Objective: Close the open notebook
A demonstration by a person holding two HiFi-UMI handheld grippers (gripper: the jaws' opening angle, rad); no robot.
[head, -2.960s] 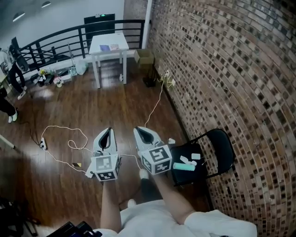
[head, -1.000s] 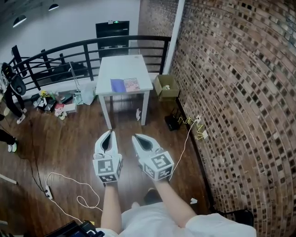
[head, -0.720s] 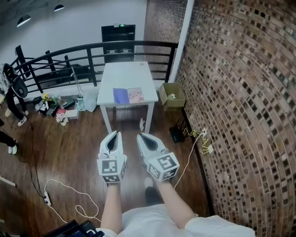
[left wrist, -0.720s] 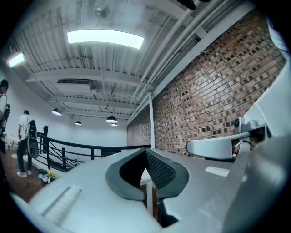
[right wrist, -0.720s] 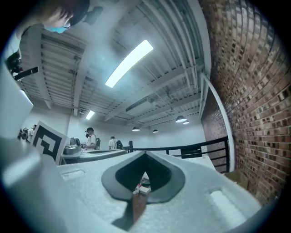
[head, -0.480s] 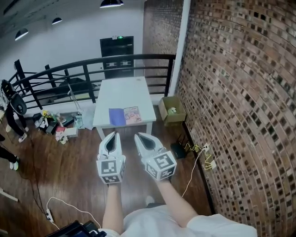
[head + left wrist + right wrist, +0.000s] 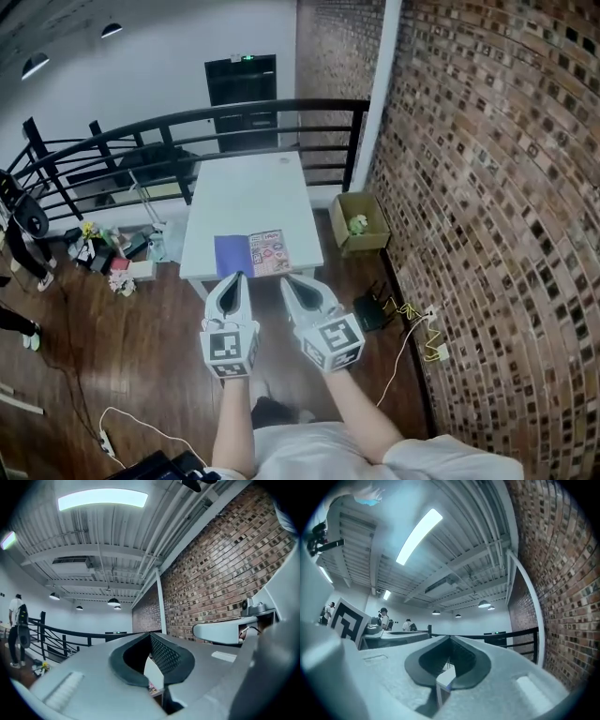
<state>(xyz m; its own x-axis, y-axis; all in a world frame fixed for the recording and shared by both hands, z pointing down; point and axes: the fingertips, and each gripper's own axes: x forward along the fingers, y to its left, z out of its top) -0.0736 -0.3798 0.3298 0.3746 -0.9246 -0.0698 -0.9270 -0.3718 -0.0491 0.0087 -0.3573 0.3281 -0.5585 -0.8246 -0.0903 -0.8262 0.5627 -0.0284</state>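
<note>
1. The table (image 7: 246,197) now sits nearer than a second ago.
2. The open notebook (image 7: 250,255) lies flat at its near edge.
3. Left gripper (image 7: 232,281) and right gripper (image 7: 296,284) hover just before it — jaws together, empty.

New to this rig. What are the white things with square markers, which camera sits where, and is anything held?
There is no robot here. A person holds a white two-jaw tool in each hand: the left gripper and the right gripper. The marker cubes are part of the grippers.

The head view comes from a camera on the person's head, looking forward and steeply down. The left gripper view and the right gripper view come from cameras riding on each gripper, looking along its jaws.

Ahead stands a white rectangular table. On it, near the front edge, lies the open notebook, with one page blue and the other colourful. A brown cardboard box sits on the floor by the brick wall.

Both pairs of jaws are shut, with nothing held.
</note>
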